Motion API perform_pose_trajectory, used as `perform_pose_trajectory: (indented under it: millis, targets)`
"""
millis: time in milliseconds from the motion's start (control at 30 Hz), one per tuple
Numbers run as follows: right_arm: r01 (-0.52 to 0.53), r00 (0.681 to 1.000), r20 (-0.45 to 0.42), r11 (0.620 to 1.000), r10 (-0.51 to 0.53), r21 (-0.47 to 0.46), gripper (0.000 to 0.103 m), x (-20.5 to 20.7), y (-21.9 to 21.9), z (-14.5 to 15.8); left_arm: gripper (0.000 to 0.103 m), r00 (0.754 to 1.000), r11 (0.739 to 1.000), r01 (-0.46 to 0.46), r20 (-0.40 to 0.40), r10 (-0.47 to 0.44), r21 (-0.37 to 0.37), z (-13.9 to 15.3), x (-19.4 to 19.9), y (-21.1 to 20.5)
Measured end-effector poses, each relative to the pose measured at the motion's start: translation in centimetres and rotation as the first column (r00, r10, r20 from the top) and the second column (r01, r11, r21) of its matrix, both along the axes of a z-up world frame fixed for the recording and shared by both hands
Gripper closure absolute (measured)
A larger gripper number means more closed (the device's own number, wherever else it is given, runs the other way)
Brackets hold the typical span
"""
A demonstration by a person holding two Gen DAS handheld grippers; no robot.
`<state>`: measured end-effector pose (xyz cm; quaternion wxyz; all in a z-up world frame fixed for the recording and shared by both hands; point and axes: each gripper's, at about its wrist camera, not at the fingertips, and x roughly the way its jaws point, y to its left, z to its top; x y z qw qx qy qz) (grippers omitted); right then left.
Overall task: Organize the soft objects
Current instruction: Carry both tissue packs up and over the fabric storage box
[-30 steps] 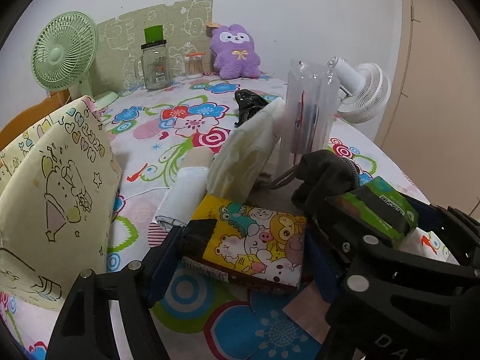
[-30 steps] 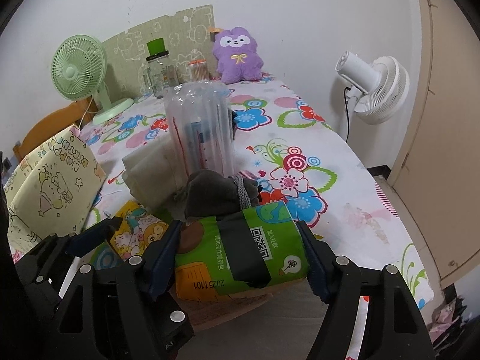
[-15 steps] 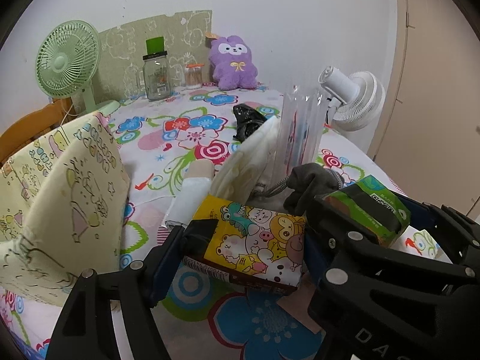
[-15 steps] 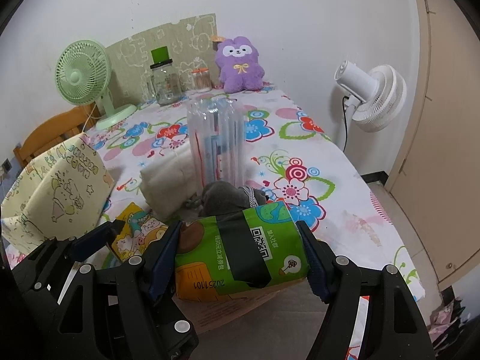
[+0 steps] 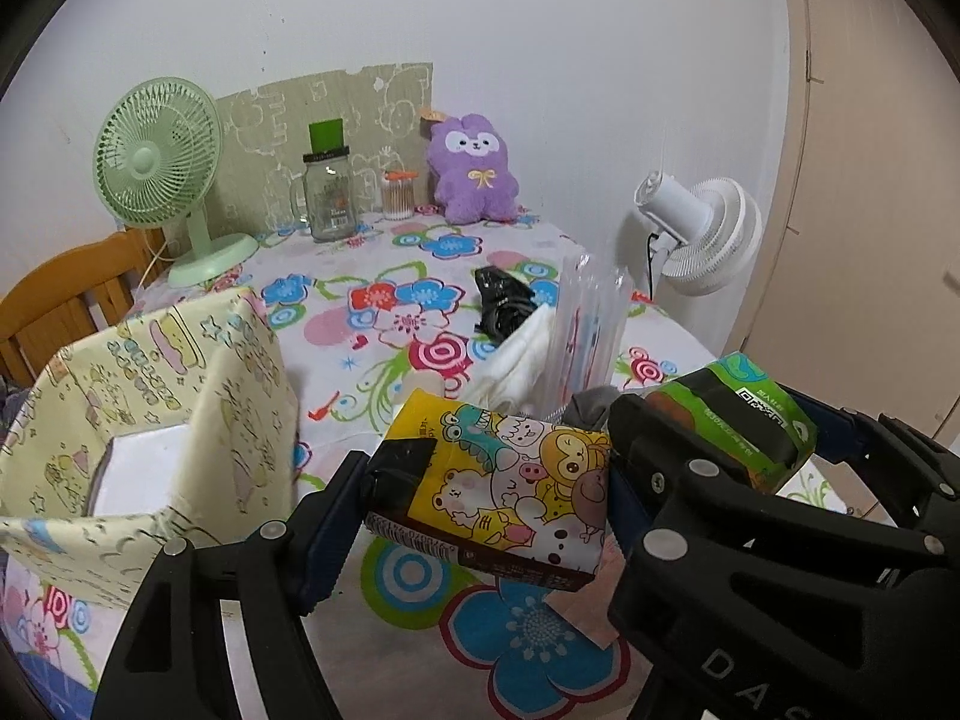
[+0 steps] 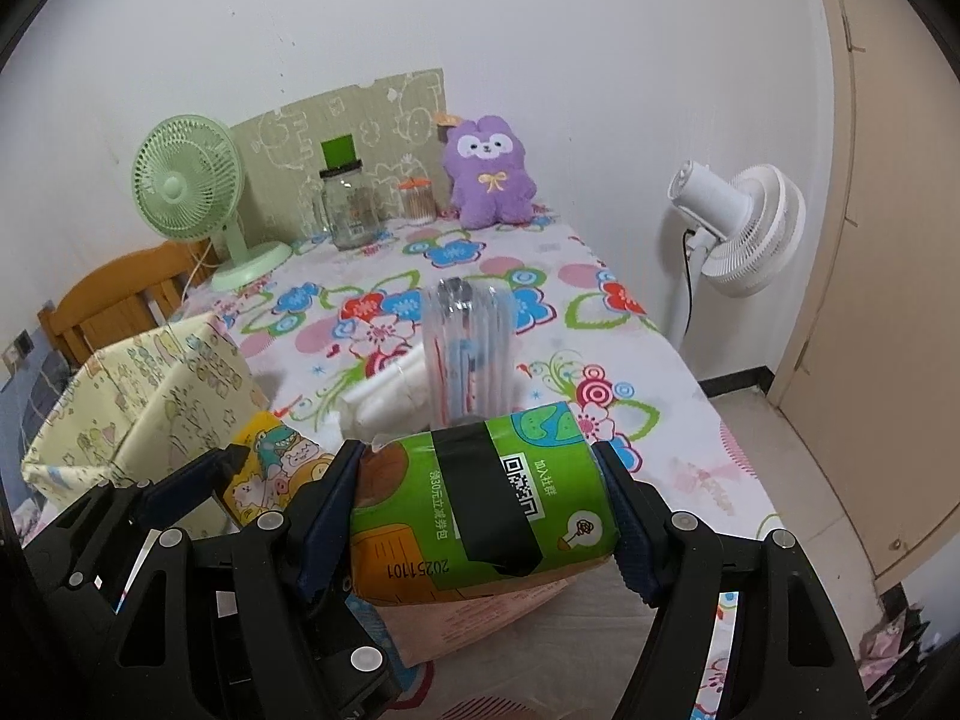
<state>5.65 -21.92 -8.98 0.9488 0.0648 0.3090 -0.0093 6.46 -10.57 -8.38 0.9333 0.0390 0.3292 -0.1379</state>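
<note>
- The left claw (image 5: pixel 489 501) was found clamped on the yellow cartoon tissue pack (image 5: pixel 498 498), held clear above the counter (image 5: pixel 420 312).
- The right claw (image 6: pixel 480 516) was found gripping the green tissue pack (image 6: pixel 480 498), likewise raised.
- The carrying step was judged in hand.
- The open fabric bin (image 5: pixel 156 420) stood near, to the left; lowering both packs into it was judged to be required next.

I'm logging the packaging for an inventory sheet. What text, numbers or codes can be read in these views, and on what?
"2025 1101": green tissue pack, held by the right gripper.
QR code beside Chinese characters, too small to read: same pack.
"DA…", cut off: right gripper's body, seen in the left wrist view.
Cartoon tissue pack in the left gripper: print too small.
Glass jar: label blurred.
</note>
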Motion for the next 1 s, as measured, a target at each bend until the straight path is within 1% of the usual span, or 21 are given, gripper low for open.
perform_pose_trajectory:
  millis: [133,333,600,767,1000]
  targets:
    - [0.003,1.0,0.014,1.0,-0.002,-0.009,0.027,-0.4,0.3,1.2,0.024,1.0,1.0,0.005,0.002,-0.005,0.002,1.2,-0.2,0.0]
    - [0.0,0.999,0.036,1.0,0.001,-0.007,0.027,-0.7,0.6,3.1,0.024,1.0,1.0,-0.004,0.026,0.004,-0.001,3.1,-0.4,0.4]
    - [-0.011,0.998,0.057,1.0,0.012,-0.015,0.027,-0.7,1.3,5.5,0.024,0.999,1.0,-0.015,0.043,0.016,-0.014,5.0,-0.3,1.2]
    - [-0.011,0.999,0.045,1.0,0.012,-0.019,0.027,-0.2,2.0,6.1,0.024,0.999,0.999,-0.036,0.028,0.035,0.019,5.5,0.1,1.6]
    - [-0.021,0.999,0.033,1.0,0.021,-0.007,0.027,0.3,3.3,6.6,0.024,0.998,0.998,-0.055,0.031,0.054,0.015,6.1,0.5,3.3]
